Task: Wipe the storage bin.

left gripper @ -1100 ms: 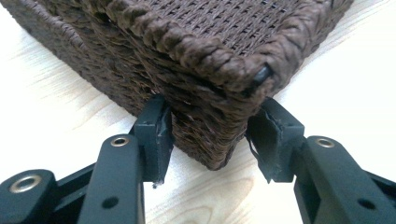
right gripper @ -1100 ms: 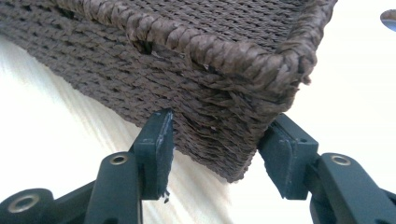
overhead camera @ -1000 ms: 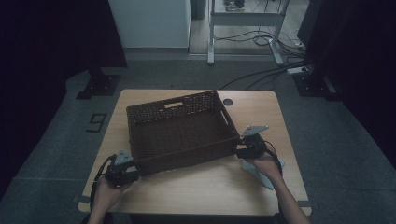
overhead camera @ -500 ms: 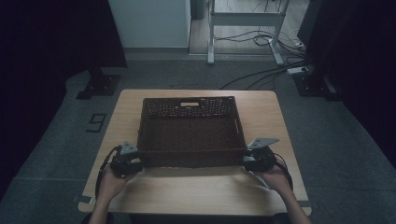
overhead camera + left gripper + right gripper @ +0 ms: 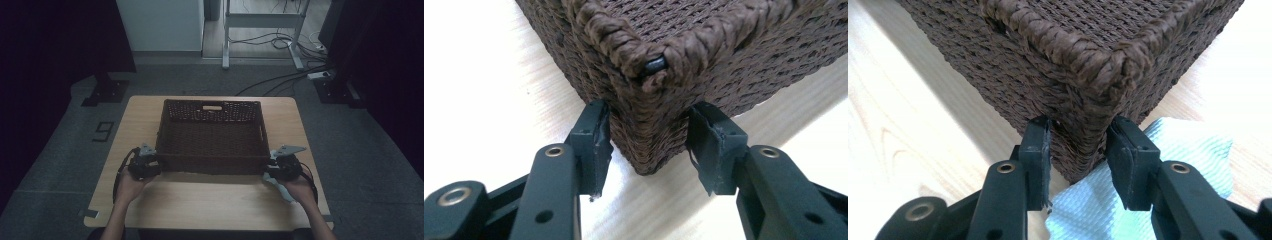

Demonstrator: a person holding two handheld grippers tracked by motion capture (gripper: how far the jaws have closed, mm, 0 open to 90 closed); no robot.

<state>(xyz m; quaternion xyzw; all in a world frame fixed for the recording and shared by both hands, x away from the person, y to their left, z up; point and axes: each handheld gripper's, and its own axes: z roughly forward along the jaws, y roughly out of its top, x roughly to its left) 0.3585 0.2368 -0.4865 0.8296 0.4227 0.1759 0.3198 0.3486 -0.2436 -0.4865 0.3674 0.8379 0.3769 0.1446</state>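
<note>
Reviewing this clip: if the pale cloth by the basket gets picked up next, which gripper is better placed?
Right, probably. The cloth lies directly under the right gripper at the basket's near right corner. The left gripper sits at the opposite near corner. Both jaws clamp basket corners, so the right one must release first.

Light wooden table [image 5: 210, 200], rectangular with rounded corners, standing on grey floor [image 5: 65, 150]. A dark brown woven basket [image 5: 212, 135] sits square on it, toward the far half and roughly centred. A pale blue-green cloth [image 5: 1168, 165] lies flat on the wood at the basket's near right corner, partly tucked under it.
</note>
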